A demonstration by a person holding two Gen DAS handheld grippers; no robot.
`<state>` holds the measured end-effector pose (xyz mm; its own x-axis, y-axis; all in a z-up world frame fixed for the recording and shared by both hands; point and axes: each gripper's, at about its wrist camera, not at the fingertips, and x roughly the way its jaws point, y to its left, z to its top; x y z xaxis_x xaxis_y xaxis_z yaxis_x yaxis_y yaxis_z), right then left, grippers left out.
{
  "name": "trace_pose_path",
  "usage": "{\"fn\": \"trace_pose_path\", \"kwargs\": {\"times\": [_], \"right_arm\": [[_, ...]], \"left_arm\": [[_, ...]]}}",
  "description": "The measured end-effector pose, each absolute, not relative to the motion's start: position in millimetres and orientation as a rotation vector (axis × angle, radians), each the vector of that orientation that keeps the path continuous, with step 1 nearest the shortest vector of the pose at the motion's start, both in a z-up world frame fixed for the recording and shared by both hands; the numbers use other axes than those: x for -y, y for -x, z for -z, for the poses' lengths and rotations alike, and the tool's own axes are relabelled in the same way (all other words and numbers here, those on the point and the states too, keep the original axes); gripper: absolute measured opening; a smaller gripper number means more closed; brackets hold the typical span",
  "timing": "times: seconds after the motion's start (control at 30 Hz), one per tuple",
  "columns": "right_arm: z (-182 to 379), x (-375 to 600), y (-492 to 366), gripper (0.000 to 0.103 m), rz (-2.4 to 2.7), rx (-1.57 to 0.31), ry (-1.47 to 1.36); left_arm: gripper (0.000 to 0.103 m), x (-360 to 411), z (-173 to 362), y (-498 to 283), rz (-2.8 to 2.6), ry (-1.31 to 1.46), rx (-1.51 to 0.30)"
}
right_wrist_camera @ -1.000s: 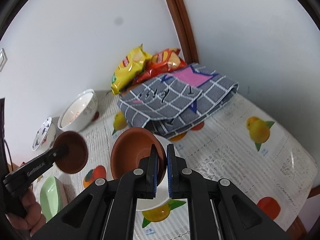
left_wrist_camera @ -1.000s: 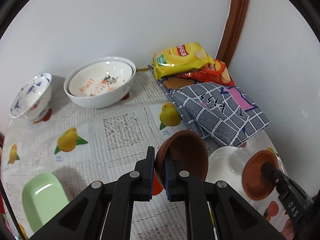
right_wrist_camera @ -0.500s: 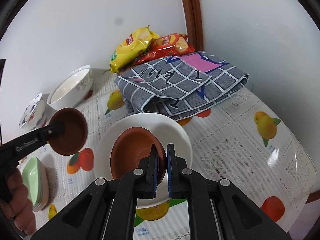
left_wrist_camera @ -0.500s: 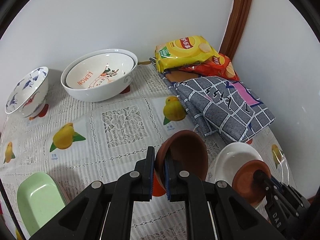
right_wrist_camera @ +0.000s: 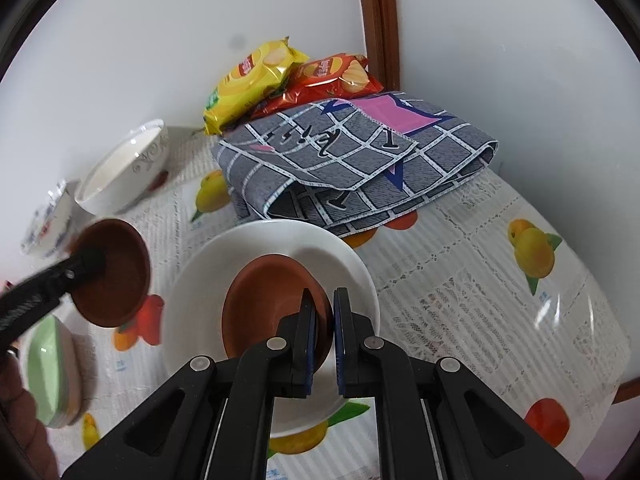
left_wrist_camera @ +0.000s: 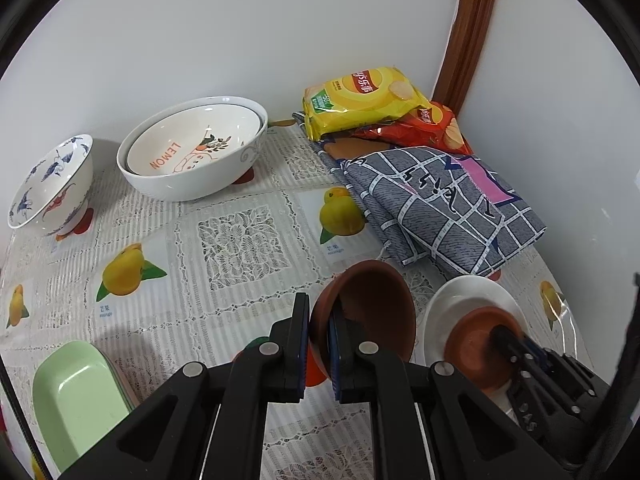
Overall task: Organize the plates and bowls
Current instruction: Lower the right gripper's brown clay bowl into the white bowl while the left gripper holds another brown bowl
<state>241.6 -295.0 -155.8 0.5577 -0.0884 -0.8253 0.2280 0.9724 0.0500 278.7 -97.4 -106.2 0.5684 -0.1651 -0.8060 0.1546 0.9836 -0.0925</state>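
My left gripper [left_wrist_camera: 319,334] is shut on the rim of a brown clay bowl [left_wrist_camera: 372,308], held tilted above the fruit-print tablecloth; the same bowl [right_wrist_camera: 114,276] shows at the left of the right wrist view. My right gripper [right_wrist_camera: 324,320] is shut on the rim of a second brown clay bowl [right_wrist_camera: 272,300], which sits low inside a white plate [right_wrist_camera: 352,264]. From the left wrist view that bowl [left_wrist_camera: 476,346] and white plate [left_wrist_camera: 472,290] lie at the lower right, with the right gripper [left_wrist_camera: 506,338] on the bowl's rim.
Two nested white bowls [left_wrist_camera: 192,152] and a blue-patterned bowl [left_wrist_camera: 50,184] stand at the back by the wall. Green dishes [left_wrist_camera: 76,396] are stacked at the front left. A folded grey checked cloth [right_wrist_camera: 352,160] with two chip bags [right_wrist_camera: 256,76] fills the corner.
The right gripper has lowered its brown bowl down into the white plate and rolled a little. The left gripper and its bowl have stayed nearly in place.
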Motion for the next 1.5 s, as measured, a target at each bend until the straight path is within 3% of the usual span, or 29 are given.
{"fn": "trace_pose_path", "kwargs": {"times": [0.9,1.5], "right_arm": [[169,268,-258,0.008,0.260,-1.048,0.054],[176,260,-266,0.016,0.243,-1.106,0.124]], "left_arm": [[0.009,84,94,-282,0.187,0.050,-0.938],[0.009,80,90,-282,0.184,0.061,-0.937]]}}
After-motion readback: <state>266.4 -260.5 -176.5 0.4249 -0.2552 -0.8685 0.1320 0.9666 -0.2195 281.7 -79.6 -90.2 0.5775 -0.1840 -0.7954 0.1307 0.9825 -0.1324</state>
